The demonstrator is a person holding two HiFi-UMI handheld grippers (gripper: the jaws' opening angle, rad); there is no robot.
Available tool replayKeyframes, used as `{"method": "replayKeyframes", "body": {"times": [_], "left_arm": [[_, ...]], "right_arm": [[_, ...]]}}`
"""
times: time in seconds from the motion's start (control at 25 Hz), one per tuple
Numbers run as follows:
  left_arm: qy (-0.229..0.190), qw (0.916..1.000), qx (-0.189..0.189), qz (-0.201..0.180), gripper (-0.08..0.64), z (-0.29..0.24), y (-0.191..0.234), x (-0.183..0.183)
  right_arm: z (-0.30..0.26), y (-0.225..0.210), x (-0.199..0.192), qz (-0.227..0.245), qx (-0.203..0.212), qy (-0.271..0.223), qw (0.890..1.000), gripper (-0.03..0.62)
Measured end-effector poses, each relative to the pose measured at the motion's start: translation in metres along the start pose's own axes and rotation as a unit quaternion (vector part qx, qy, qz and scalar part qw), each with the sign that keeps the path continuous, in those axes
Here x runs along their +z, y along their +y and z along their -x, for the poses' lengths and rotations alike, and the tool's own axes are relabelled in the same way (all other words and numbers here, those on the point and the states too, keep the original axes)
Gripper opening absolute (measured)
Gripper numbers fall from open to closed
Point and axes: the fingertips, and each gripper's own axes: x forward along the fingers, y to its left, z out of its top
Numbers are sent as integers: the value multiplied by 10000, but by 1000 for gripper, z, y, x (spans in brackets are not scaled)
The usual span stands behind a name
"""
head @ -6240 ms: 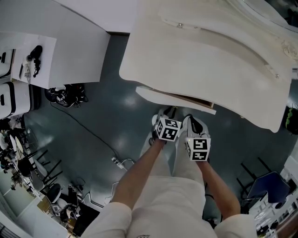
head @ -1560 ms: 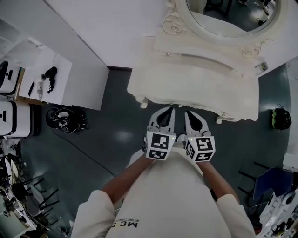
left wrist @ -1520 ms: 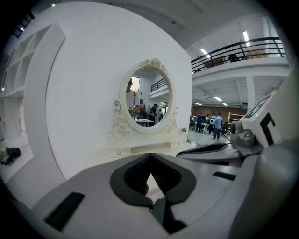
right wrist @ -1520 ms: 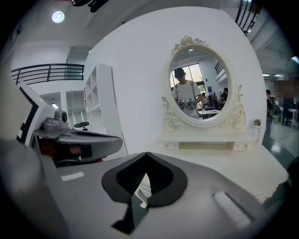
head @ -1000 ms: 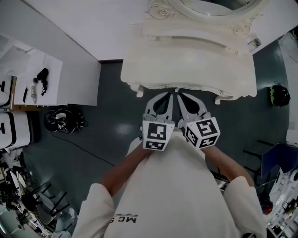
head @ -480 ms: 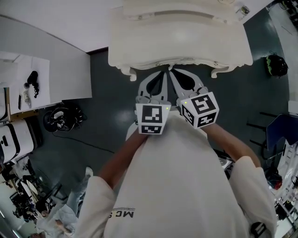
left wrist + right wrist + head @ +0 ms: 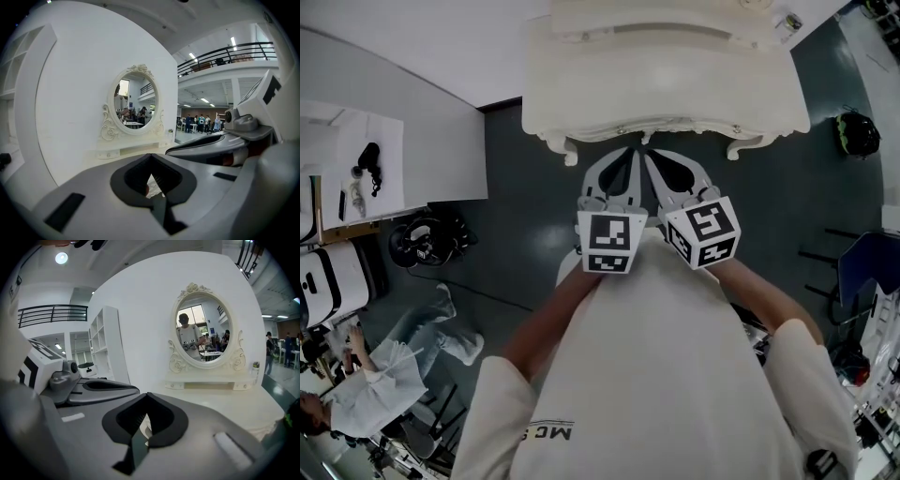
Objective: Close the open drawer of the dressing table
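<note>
The cream dressing table (image 7: 666, 84) fills the top of the head view, and no drawer sticks out from its front edge (image 7: 647, 134). My left gripper (image 7: 632, 152) and right gripper (image 7: 647, 154) are side by side just in front of that edge, at its middle. Their fingers are pressed together with nothing between them. In the left gripper view my left gripper (image 7: 151, 154) points at the tabletop below the oval mirror (image 7: 136, 98). The right gripper view shows my right gripper (image 7: 146, 393) aimed left of the mirror (image 7: 205, 333).
A white partition runs behind the table. At the left stands a white desk (image 7: 394, 141) with small black items, and a bundle of cables (image 7: 427, 242) lies on the floor. A person (image 7: 384, 366) stands at lower left. A blue chair (image 7: 872, 262) is at the right.
The drawer that stuck out several seconds ago is now in. Both grippers have drawn slightly back from the table's front. A person has come into view at lower left.
</note>
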Motion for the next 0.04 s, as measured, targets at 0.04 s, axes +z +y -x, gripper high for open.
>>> {"method": "replayKeyframes", "body": {"times": [0.04], "left_arm": [[14,10000,-22,13,9,1,-2,-1]], "right_arm": [[3,0,-2,-15,-29,7,10000,-2]]}}
